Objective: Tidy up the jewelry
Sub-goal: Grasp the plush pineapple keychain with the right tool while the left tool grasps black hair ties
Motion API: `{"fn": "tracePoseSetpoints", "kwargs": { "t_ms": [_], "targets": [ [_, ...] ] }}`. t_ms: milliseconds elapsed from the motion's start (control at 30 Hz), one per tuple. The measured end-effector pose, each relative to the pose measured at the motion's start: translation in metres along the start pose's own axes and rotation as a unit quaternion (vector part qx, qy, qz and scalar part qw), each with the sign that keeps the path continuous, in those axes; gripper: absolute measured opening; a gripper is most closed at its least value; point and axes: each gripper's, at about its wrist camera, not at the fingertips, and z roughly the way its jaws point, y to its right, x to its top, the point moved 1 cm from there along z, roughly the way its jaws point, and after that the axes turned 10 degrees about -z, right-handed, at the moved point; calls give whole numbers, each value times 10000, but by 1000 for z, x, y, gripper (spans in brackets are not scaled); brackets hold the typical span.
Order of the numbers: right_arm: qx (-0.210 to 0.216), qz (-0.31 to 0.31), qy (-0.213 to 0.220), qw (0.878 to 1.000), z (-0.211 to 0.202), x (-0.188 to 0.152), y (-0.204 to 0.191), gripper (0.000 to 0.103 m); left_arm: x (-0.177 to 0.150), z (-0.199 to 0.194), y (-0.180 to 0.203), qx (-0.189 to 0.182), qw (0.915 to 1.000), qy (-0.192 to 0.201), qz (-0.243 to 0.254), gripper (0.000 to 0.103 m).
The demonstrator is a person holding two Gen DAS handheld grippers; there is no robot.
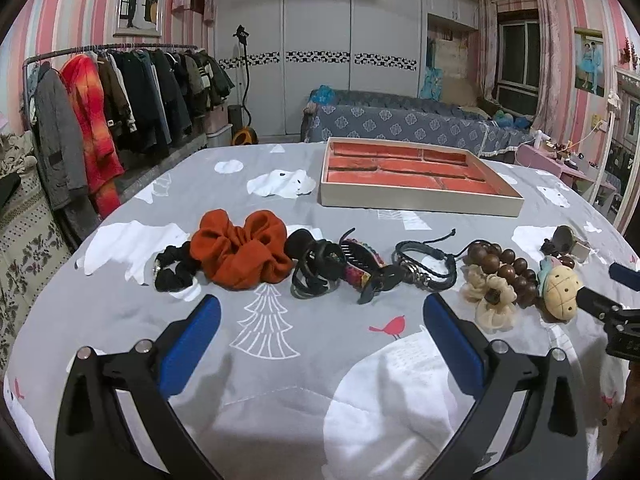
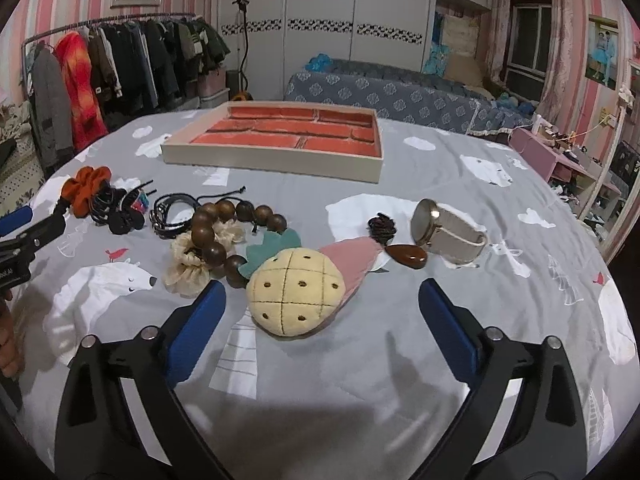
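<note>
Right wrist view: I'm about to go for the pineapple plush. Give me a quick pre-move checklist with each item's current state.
1. Right gripper jaws open, nothing between the pads: ok.
2. Yellow pineapple-shaped plush toy ahead between the blue fingers, lying free on the grey bedspread: ok.
3. Clearance: brown wooden bead bracelet lies against the plush's teal leaves, near the left-side finger: not ok.
4. Red-lined compartment tray empty and unobstructed: ok.
5. Left gripper open, well clear of the plush: ok.
6. Which compartment suits the plush: cannot tell.
</note>
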Motion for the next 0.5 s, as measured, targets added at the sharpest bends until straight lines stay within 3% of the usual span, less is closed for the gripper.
{"fn": "tracePoseSetpoints", "kwargs": {
  "t_ms": [233,333,400,500],
  "targets": [
    [117,-72,-240,9996,20,3,-6,86,6,12,-1,0,10000,13,-18,99],
    [222,-59,-417,9989,32,4,-5,76,8,20,0,3,10000,-13,-16,99],
    [477,-97,-565,9972,41,4,-4,54,10,25,1,-6,10000,-22,-41,99],
    [438,-332,-553,9970,45,8,-5,50,14,31,0,-13,10000,-23,-57,99]
  ]
}}
